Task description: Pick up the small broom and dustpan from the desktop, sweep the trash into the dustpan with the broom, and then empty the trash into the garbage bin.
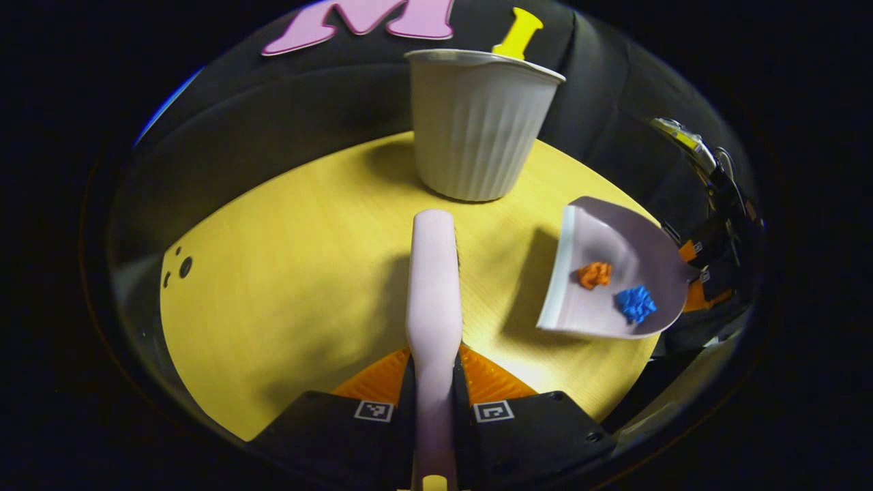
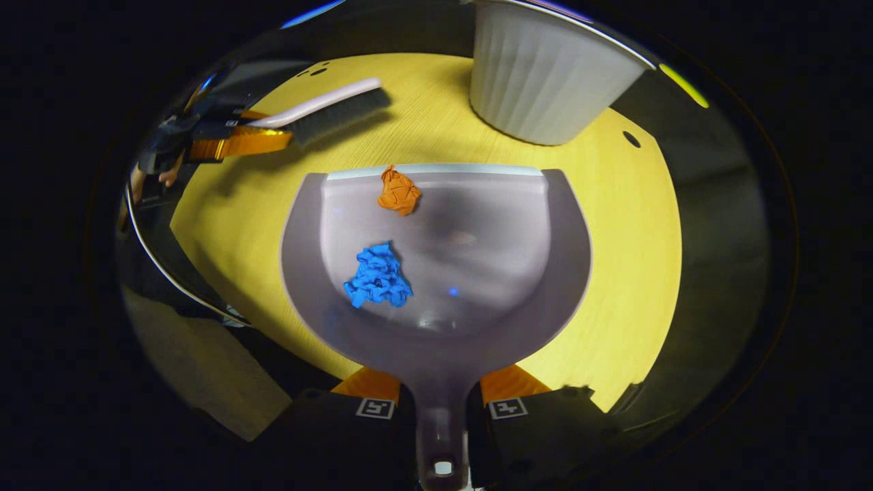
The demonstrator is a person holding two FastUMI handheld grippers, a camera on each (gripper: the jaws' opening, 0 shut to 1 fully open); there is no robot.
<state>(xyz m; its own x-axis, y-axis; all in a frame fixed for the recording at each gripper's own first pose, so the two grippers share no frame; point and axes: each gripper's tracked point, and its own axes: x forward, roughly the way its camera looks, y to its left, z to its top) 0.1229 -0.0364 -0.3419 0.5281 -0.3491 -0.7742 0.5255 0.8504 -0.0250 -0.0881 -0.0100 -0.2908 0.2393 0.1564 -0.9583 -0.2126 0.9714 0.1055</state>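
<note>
Left gripper view puts the broom (image 1: 434, 273) straight ahead of me, its pale handle clamped between both fingers of my left hand-held gripper (image 1: 434, 382), the head reaching out over the yellow counter (image 1: 286, 273). Beyond its tip stands one ribbed white garbage bin (image 1: 477, 123), upright on the counter; I cannot see inside it from here. To the right, the dustpan (image 1: 614, 273) is tilted, carrying two crumpled paper balls, one orange (image 1: 595, 274) and one blue (image 1: 635, 303).

Right gripper view looks down into the dustpan (image 2: 477, 259): my right hand-held gripper (image 2: 442, 409) has both fingers closed on its handle. The orange ball (image 2: 399, 192) sits at the front lip, the blue ball (image 2: 378, 276) farther back on the left. At upper left this view gives the broom (image 2: 327, 109) side-on, dark bristles showing under the pale back, which the other view hides. The bin (image 2: 545, 75) stands just past the pan's front edge.
</note>
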